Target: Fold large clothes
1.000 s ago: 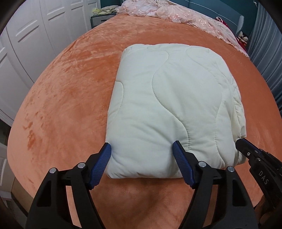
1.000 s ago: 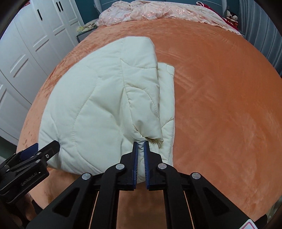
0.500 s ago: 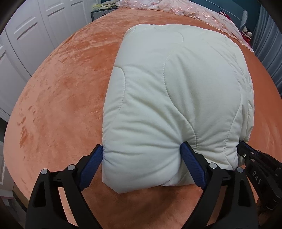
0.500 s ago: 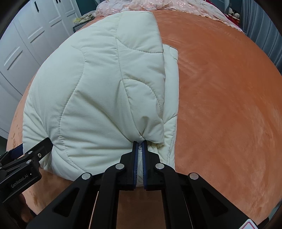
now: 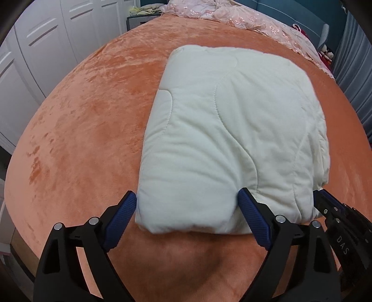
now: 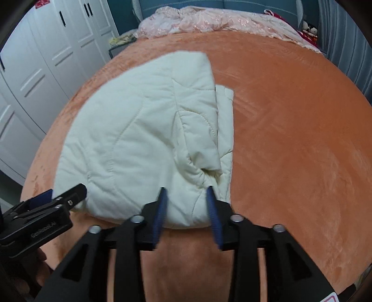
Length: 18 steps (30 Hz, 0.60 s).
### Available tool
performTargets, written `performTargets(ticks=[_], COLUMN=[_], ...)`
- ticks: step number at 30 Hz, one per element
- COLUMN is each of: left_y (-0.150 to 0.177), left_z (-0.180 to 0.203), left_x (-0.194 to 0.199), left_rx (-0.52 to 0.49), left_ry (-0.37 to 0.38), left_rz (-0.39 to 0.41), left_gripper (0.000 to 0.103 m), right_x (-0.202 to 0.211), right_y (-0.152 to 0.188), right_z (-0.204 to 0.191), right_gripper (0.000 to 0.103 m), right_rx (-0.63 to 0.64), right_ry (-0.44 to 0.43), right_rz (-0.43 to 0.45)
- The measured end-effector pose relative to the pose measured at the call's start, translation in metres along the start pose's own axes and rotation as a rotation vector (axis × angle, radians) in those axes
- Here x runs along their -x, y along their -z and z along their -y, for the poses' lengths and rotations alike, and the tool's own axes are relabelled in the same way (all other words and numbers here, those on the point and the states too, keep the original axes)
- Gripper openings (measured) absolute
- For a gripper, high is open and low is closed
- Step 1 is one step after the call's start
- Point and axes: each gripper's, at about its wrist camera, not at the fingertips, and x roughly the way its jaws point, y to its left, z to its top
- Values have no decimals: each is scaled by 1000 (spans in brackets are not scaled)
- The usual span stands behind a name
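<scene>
A cream quilted garment [image 5: 227, 139] lies folded into a thick block on the orange bedspread [image 5: 81, 120]. My left gripper [image 5: 188, 204] is open, its blue pads on either side of the block's near left edge. My right gripper [image 6: 186, 192] is open at the near right corner of the garment [image 6: 139, 144], where the folded layers bunch. Each gripper shows at the edge of the other's view: the right one in the left wrist view [image 5: 334, 216], the left one in the right wrist view [image 6: 58, 202].
A pink embroidered cover [image 6: 209, 21] lies bunched at the far end of the bed. White wardrobe doors [image 6: 34, 69] stand along the left. Grey curtains [image 5: 355, 76] hang at the right. Open orange bedspread [image 6: 290, 139] stretches to the right of the garment.
The right gripper, shut on the garment's corner before, has opened and let it go. The lifted near edge has dropped back onto the bed. Both grippers have drawn back slightly.
</scene>
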Motion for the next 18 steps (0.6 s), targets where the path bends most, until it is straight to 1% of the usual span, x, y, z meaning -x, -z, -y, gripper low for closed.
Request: performTargets(ticks=[1,2,5,8,11,16,18], left_y=[6,12,36,59,79,105,114], left_z=[0,1,4,11,15,24,29], left_x=[10,19,43,57,62,64,64], left_rx=[-2,-3,1,-21,-48,-91,-111], left_ry=[1,0,7,-15,-27,-48,-61], left_rz=[11,24,64,78,81,100,105], left_gripper=[86,86,86,86,86,86,84], right_x=[15,27,47,61,63,63,65], right_y=[7,16,41,66,85,105,111], right_z=[-2,-5,-11,-7,0,5,7], right_gripper=[58,59,59,59,59,59,59], right_rx=[11,34,83,58,37,42,33], right_ry=[12,22,54,39,20,33,45], right_rz=[37,65,76,79,70,80,85])
